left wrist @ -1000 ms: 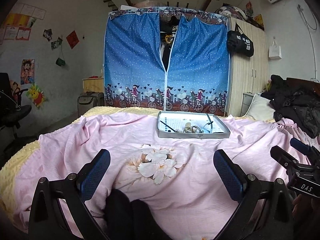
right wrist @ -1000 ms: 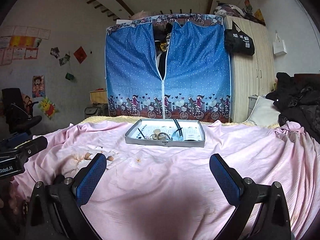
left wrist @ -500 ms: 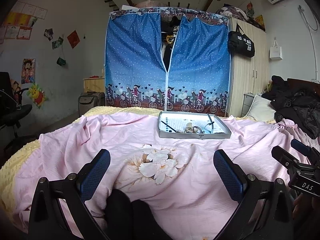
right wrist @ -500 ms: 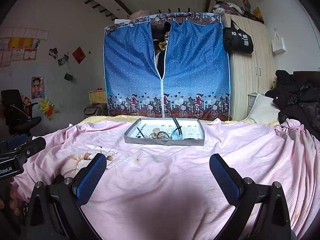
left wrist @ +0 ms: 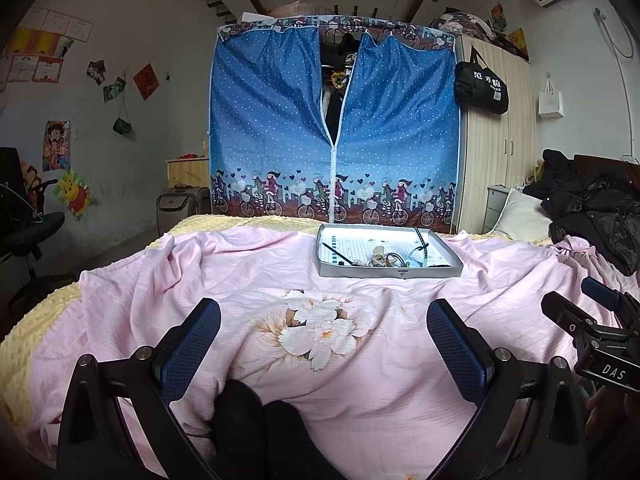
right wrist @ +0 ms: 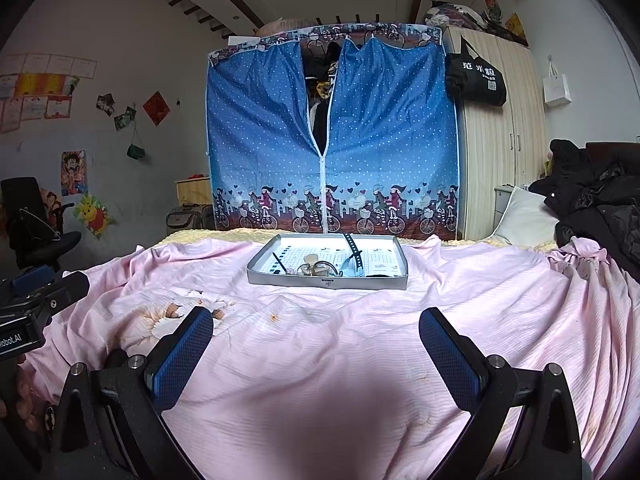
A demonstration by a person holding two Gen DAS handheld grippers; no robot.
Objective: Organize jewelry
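Note:
A shallow grey tray (left wrist: pixel 390 271) (right wrist: pixel 326 281) rests on the pink bedsheet near the bed's far end. Inside it lies a small heap of jewelry (left wrist: pixel 382 260) (right wrist: pixel 316 268), a black watch strap (left wrist: pixel 422 242) (right wrist: pixel 354 250) and a thin dark stick (left wrist: pixel 336 254) (right wrist: pixel 280 263). My left gripper (left wrist: pixel 323 338) hovers over the near part of the bed, open and empty, well short of the tray. My right gripper (right wrist: pixel 316 346) is open too, with nothing between its blue pads, and its body shows at the left wrist view's right edge.
A pink sheet with a flower print (left wrist: pixel 320 332) covers the bed. Dark coats (right wrist: pixel 596 208) and a white pillow (right wrist: pixel 524 216) lie at the right. Beyond the bed stand a blue fabric wardrobe (right wrist: pixel 328 140) and a wooden cupboard (right wrist: pixel 496 140). An office chair (right wrist: pixel 36 224) is at far left.
Both views have tipped slightly downward and drawn a little closer to the tray. Both grippers stay open and empty.

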